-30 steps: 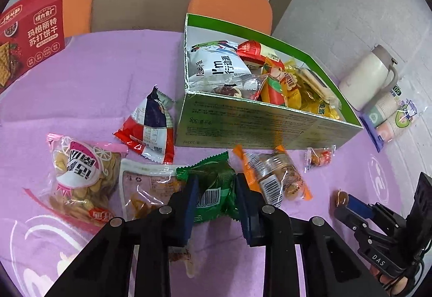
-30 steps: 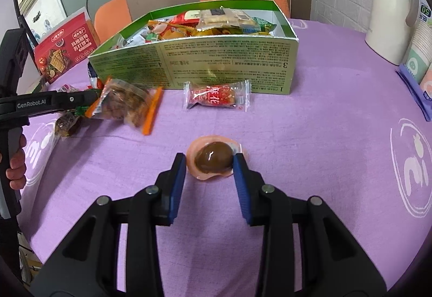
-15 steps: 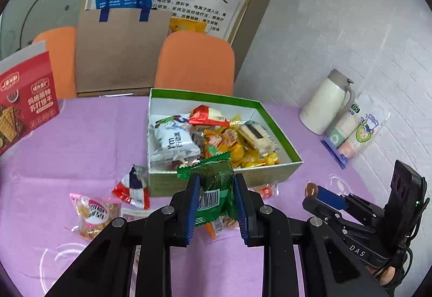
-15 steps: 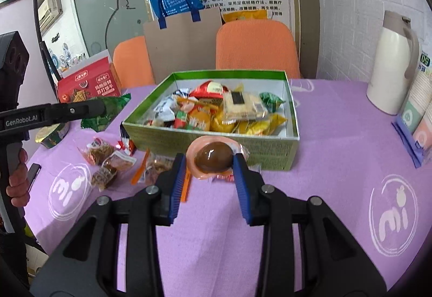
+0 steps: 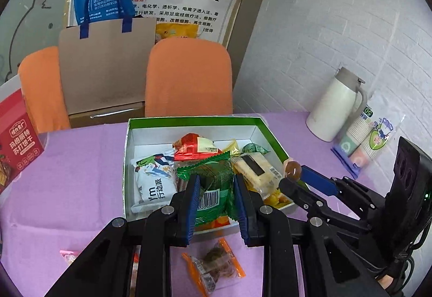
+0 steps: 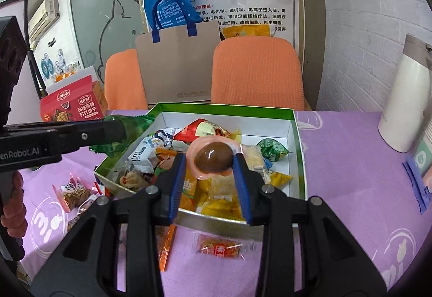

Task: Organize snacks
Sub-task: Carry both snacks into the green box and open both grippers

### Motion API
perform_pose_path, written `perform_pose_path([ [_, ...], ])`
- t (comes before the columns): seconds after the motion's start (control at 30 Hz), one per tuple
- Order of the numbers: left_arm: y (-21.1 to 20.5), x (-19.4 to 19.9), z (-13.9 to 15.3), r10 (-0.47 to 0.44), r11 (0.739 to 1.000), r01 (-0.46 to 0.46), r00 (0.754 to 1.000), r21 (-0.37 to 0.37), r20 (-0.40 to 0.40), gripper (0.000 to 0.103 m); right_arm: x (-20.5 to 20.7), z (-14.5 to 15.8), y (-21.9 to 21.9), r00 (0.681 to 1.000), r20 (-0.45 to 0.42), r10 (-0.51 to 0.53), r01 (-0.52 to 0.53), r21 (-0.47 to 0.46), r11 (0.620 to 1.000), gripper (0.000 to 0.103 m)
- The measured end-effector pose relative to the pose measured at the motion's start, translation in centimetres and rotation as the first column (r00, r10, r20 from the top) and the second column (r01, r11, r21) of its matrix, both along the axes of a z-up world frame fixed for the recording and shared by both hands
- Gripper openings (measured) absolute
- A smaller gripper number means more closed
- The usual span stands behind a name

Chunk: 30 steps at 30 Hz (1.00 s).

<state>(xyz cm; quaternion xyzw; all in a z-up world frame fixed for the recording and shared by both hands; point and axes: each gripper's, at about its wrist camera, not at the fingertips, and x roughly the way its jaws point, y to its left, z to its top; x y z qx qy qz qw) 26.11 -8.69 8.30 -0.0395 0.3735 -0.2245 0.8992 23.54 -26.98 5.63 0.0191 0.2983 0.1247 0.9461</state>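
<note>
A: How far along is the sorting?

B: Mostly done, judging by the load. The green box (image 5: 272, 135) already holds many packets. The left gripper (image 5: 216, 200) pinches a green packet (image 5: 213, 186) above the box's near wall. The right gripper (image 6: 209, 162) pinches a brown egg in a pink wrapper (image 6: 213, 156) over the box's near half. Neither item is released yet.

A: What remains outside?

B: On the purple tabletop (image 6: 337, 151): an orange-edged packet (image 5: 213, 267) just before the box, a red sweet (image 6: 220, 247) beside it, and a pink-edged bag (image 6: 73, 193) further left. More packets there are partly hidden by the gripper bodies.

A: Where is there room?

B: The box's back strip (image 6: 237, 124) is bare, and so is the right-hand side near a small green sweet (image 6: 271, 148). The centre is heaped close to rim height. The two grippers stand near each other over the same near wall, so the drops are likelier to clear if spaced apart. The white flask (image 5: 334, 105) stands well clear on the right.
</note>
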Motion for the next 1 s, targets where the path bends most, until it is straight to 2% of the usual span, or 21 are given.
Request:
perform_pose_path([
  [0.13, 0.0, 2.0, -1.1, 0.009, 1.0, -0.009, 1.0, 0.004, -0.028, 0.025, 2.1, -1.8, 0.9, 0.999, -0.033, 0.027, -0.028, -0.001, 1.0, 0.038],
  [0.27, -0.3, 3.4, -2.6, 0.007, 1.0, -0.006, 0.999, 0.029, -0.053, 0.027, 2.9, -3.3, 1.5, 0.998, -0.043, 0.046, -0.048, -0.05, 0.998, 0.041],
  [0.3, -0.3, 3.6, -2.9, 0.01, 0.999, -0.008, 0.999, 0.033, -0.052, 0.03, 2.7, -3.4, 1.5, 0.999, -0.032, 0.038, -0.04, -0.068, 0.997, 0.052],
  [0.33, -0.2, 3.7, -3.2, 0.007, 0.999, -0.006, 0.999, 0.032, -0.049, 0.033, 2.4, -3.5, 1.3, 0.999, -0.021, 0.028, -0.03, -0.08, 0.996, 0.069],
  [0.37, 0.0, 3.7, -3.5, 0.006, 1.0, -0.004, 0.999, 0.03, -0.042, 0.048, 2.0, -3.6, 1.1, 1.0, -0.002, 0.019, -0.019, -0.085, 0.996, 0.076],
  [0.4, 0.1, 3.6, -3.7, 0.014, 0.999, -0.013, 0.999, 0.029, -0.035, 0.071, 1.5, -3.6, 0.8, 1.0, 0.02, 0.014, -0.013, -0.08, 0.997, 0.081],
  [0.47, 0.6, 3.3, -3.8, 0.05, 0.999, -0.05, 0.999, 0.014, -0.005, 0.089, 1.2, -3.6, 0.1, 1.0, 0.025, 0.006, -0.005, -0.064, 0.998, 0.082],
  [0.57, 1.1, 3.1, -3.8, 0.082, 0.997, -0.082, 0.997, -0.004, 0.01, 0.101, 0.9, -3.8, -1.0, 1.0, -0.001, -0.028, 0.028, -0.031, 0.999, 0.085],
  [0.73, 1.4, 2.4, -3.3, 0.098, 0.995, -0.099, 0.995, 0.006, 0.022, 0.102, 0.4, -3.4, -1.7, 0.998, -0.034, -0.046, 0.046, 0.008, 0.999, 0.089],
  [1.0, 1.7, -0.4, -1.2, 0.106, 0.994, -0.107, 0.993, 0.019, 0.057, 0.102, -2.8, -0.8, -0.9, 1.0, 0.018, -0.018, 0.018, 0.018, 1.0, 0.09],
])
